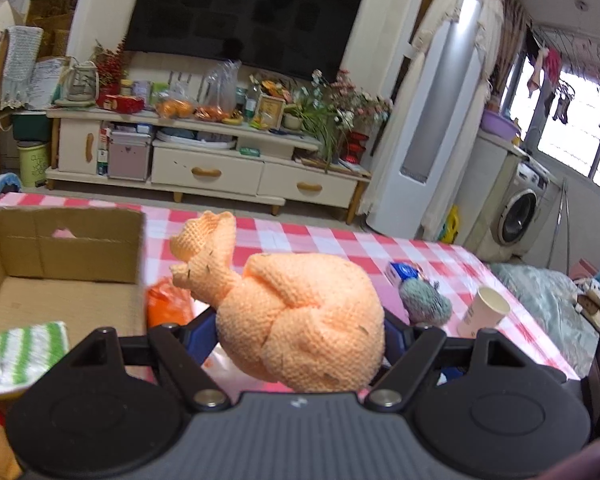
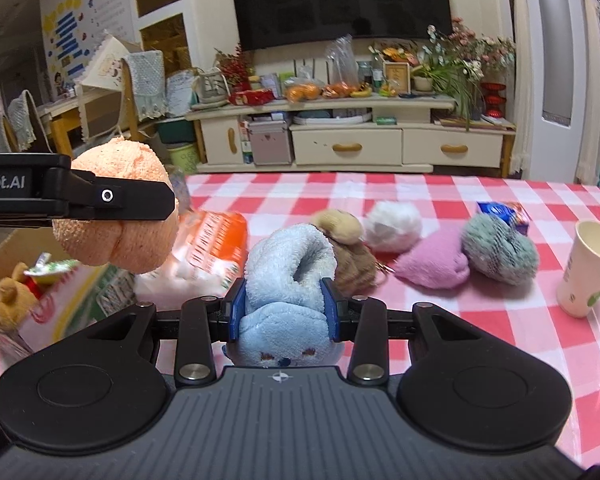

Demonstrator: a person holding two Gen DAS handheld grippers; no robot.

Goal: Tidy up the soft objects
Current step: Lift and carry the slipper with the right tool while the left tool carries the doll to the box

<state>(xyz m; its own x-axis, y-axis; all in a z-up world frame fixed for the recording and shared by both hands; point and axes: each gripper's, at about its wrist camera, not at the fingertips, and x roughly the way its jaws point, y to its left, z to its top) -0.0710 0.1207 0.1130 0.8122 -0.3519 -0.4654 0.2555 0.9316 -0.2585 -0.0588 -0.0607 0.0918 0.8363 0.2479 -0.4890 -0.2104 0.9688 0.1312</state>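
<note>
My left gripper (image 1: 300, 328) is shut on a peach knitted bundle (image 1: 300, 316) and holds it above the checkered table, just right of an open cardboard box (image 1: 60, 256). The same bundle (image 2: 120, 224) and the left gripper's finger (image 2: 132, 200) show at the left of the right wrist view. My right gripper (image 2: 286, 308) is shut on a light blue fleece sock roll (image 2: 288, 272). Beyond it on the table lie a tan fluffy piece (image 2: 348, 240), a white fluffy ball (image 2: 392, 226), a pink cloth (image 2: 436, 264) and a grey-green fluffy ball (image 2: 500, 254).
A paper cup (image 2: 588, 268) stands at the right, with a blue snack pack (image 2: 504, 212) behind the grey ball. An orange packet (image 2: 216, 240) lies by the box. A green-striped cloth (image 1: 24, 352) lies in the box. The red-white tablecloth (image 2: 420, 196) ends at the far edge.
</note>
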